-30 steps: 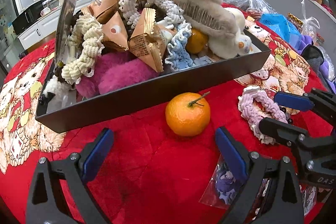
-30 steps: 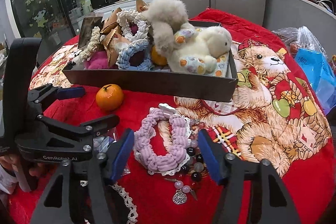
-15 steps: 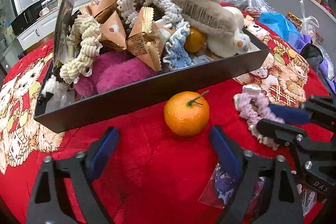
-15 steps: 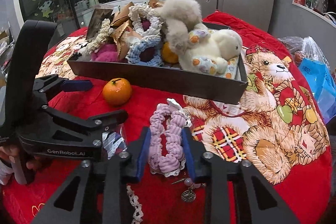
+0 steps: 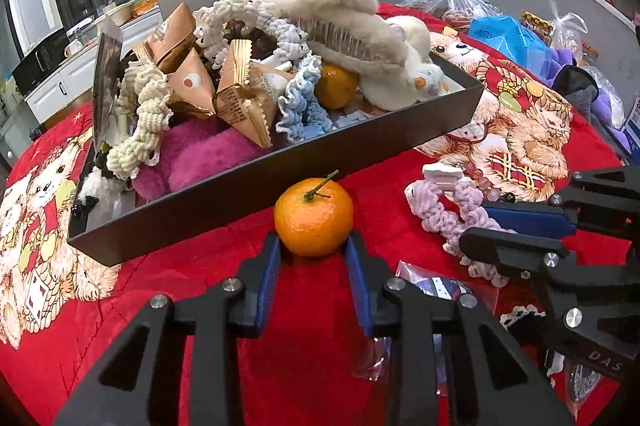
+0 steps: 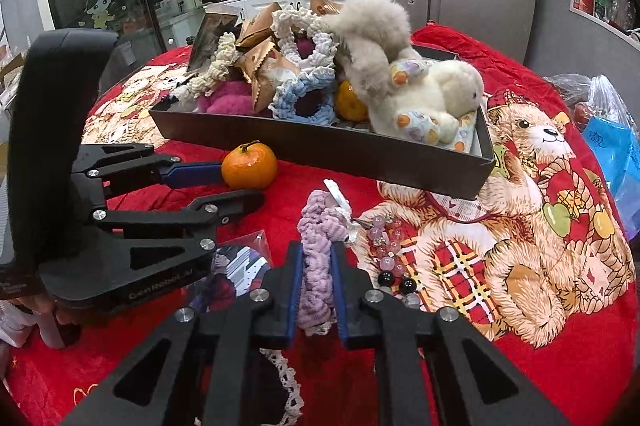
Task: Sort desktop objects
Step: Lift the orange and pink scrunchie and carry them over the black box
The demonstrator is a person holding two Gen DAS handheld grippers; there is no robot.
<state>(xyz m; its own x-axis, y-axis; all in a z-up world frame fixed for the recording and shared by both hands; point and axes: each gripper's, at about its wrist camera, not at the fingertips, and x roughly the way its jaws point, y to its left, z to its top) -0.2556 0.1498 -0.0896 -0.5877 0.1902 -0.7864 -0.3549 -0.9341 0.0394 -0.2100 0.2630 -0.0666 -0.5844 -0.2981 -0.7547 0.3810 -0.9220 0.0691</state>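
While the left gripper (image 5: 313, 253) closes around the tangerine (image 5: 313, 216), the right gripper (image 6: 316, 272) pinches the lilac scrunchie (image 6: 320, 246). Both seem bound for the tray (image 5: 280, 182) at twelve o'clock.

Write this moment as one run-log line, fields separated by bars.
left gripper: closing on tangerine | right gripper: shut on purple scrunchie | dark tray: full

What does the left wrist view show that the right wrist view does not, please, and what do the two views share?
Only the left wrist view shows the left gripper from behind, fingers closing around the loose tangerine. Only the right wrist view shows the right gripper from behind, shut on the lilac scrunchie, and the bead bracelet lying beside it. Both show the black tray, the tangerine, the scrunchie and the red bear cloth.
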